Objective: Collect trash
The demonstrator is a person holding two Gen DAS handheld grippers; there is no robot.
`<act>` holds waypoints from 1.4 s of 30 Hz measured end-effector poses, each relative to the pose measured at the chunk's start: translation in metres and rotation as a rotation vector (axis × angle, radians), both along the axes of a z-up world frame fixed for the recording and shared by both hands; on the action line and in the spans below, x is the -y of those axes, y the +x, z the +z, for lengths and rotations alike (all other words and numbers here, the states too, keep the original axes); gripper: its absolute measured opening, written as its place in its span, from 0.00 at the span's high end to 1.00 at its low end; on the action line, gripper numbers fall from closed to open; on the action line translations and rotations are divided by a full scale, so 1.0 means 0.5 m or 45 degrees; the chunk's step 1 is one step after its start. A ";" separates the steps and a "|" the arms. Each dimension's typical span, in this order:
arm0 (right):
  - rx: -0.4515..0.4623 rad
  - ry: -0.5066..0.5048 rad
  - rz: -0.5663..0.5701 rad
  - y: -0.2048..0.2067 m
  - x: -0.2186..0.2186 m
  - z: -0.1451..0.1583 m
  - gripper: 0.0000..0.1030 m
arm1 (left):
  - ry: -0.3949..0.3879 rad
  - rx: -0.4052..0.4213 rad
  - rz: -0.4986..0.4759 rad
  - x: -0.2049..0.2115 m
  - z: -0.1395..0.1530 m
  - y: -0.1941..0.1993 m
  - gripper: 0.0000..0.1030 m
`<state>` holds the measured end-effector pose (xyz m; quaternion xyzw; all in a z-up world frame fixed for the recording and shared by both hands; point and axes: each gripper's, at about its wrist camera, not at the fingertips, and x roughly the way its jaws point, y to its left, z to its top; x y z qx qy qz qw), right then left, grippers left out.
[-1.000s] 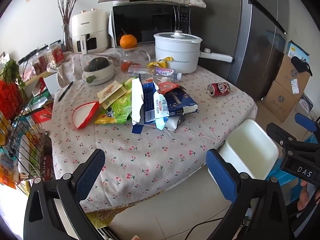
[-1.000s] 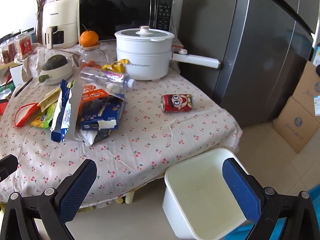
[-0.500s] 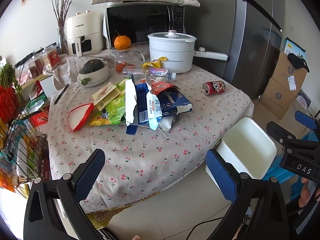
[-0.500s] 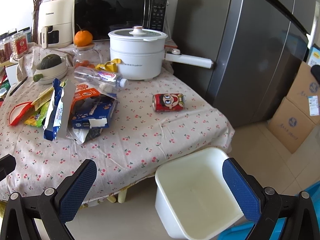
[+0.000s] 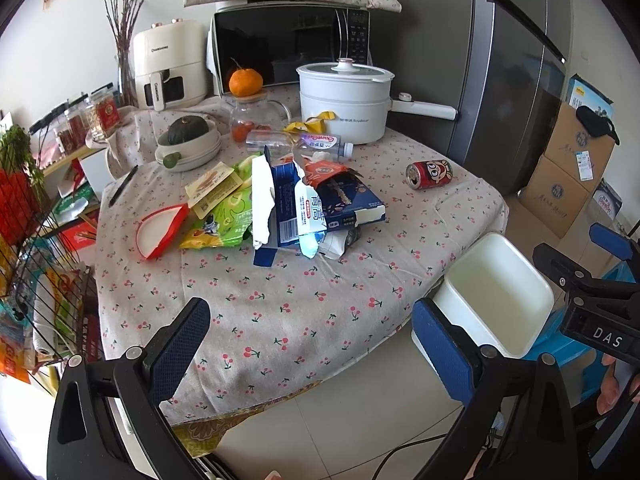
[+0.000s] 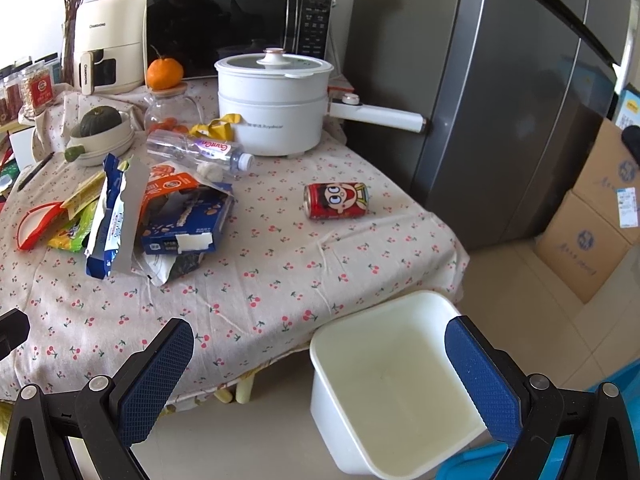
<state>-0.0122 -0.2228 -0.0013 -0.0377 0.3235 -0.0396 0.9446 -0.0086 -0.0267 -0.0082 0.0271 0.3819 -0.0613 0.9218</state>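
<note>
Cherry-print table point(image 5: 280, 320) beside white bin point(image 6: 384, 380), red can point(image 6: 336, 200) on top

Black hand-held gripper point(image 5: 310, 344) frames, blue textured pads point(image 5: 180, 350), silver screws.

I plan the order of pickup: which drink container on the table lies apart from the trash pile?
The red can: it lies on its side alone on bare cloth, while the clear plastic bottle lies against the torn packages.

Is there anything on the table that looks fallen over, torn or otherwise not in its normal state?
Yes. The red can and the clear plastic bottle lie on their sides, and the blue box is torn open among loose wrappers. The white bin appears empty.
</note>
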 end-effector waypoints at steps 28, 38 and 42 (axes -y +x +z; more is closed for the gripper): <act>0.013 0.013 -0.012 0.002 0.000 0.003 0.00 | -0.014 -0.015 0.020 -0.009 -0.004 0.003 0.01; 0.004 0.007 -0.021 0.002 0.005 0.004 0.00 | -0.024 -0.029 0.037 -0.019 0.004 0.012 0.01; -0.007 0.006 -0.029 0.004 0.007 0.003 0.00 | -0.030 -0.032 0.039 -0.020 0.004 0.014 0.01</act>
